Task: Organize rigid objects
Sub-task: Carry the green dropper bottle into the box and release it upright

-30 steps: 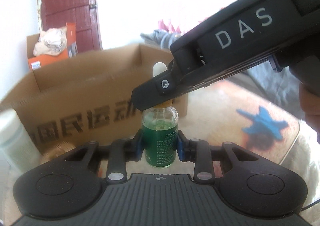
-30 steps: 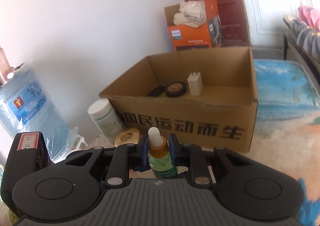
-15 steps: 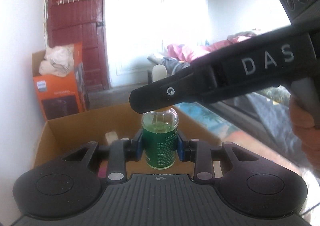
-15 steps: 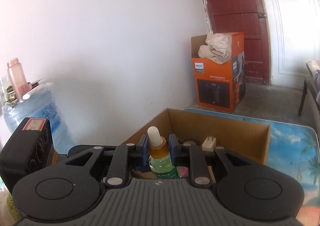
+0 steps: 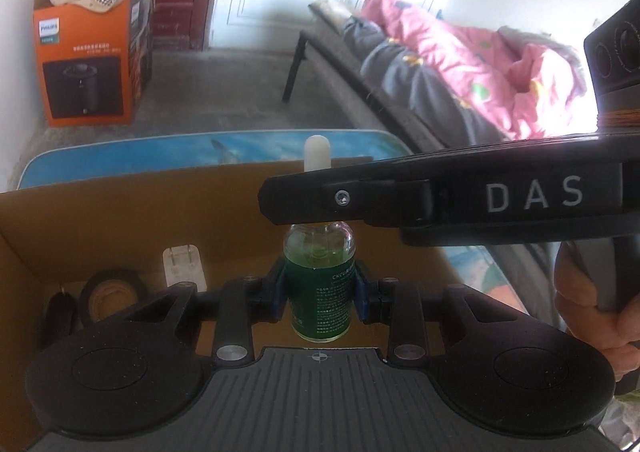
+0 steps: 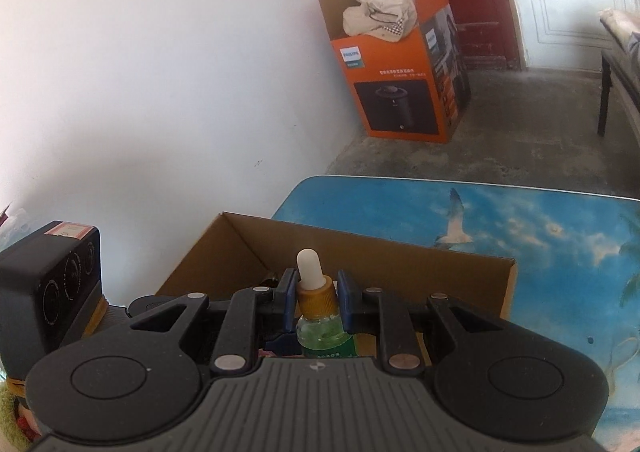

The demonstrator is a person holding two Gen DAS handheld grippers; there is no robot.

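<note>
Glass dropper bottle [image 5: 319, 284]: light, slick, breakable. Left gripper [image 5: 320, 288] clamps its body, right gripper [image 6: 318, 302] its collar, over cardboard box [image 5: 120, 207].

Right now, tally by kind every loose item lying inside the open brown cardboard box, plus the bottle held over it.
White two-prong plug adapter: 1
Black tape roll: 1
Small dark oval object, kind unclear: 1
Green glass dropper bottle, clamped by both grippers: 1
Total: 4
</note>
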